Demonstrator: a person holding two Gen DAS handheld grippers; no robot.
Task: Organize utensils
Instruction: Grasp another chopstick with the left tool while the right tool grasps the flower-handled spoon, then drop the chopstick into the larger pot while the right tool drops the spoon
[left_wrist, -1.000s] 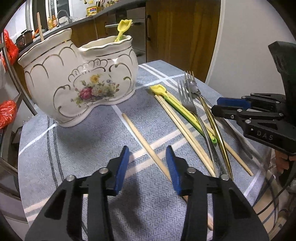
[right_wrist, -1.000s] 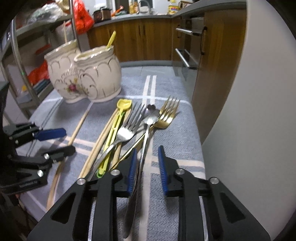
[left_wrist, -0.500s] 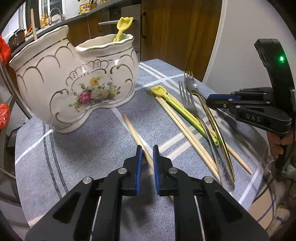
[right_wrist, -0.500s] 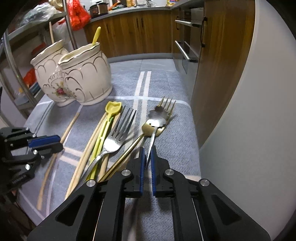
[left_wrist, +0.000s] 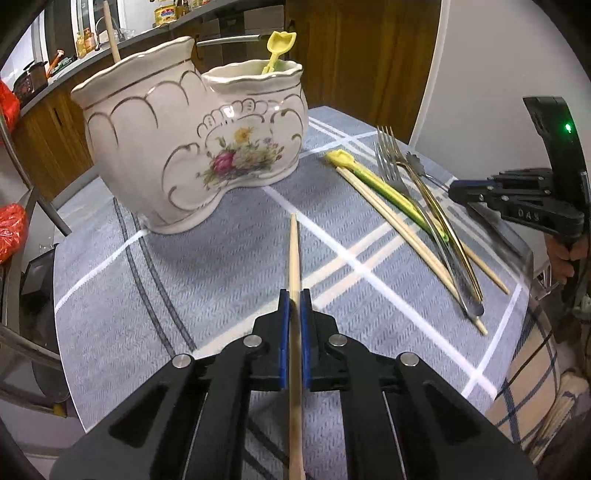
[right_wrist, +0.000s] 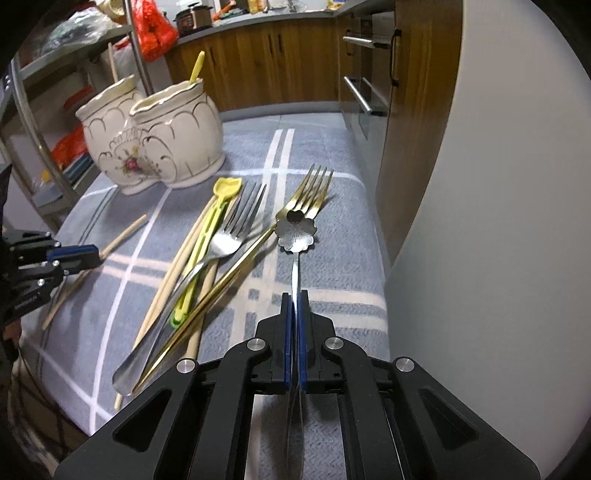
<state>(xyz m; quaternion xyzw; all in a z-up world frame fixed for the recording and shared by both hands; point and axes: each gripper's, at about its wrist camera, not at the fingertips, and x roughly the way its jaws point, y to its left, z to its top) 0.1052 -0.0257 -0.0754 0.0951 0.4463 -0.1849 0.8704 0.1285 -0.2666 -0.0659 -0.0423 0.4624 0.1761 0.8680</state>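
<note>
Both tongs clamped on utensils
Right of the ceramic holder (left_wrist: 192, 147), left tongs (left_wrist: 294, 295) pinch a wooden chopstick (left_wrist: 294, 254); right tongs (right_wrist: 294, 299) pinch a flower-bowled spoon (right_wrist: 296, 232).

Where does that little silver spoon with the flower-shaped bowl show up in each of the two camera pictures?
Left wrist view: far right, the flower spoon shows only its bowl, beyond the fork tines, ahead of the right gripper.
Right wrist view: centre, the flower bowl is clearly seen, its handle running down between the blue fingers, which are shut on it.
Shared landmark: the cream floral utensil holder, at upper left in both views.
</note>
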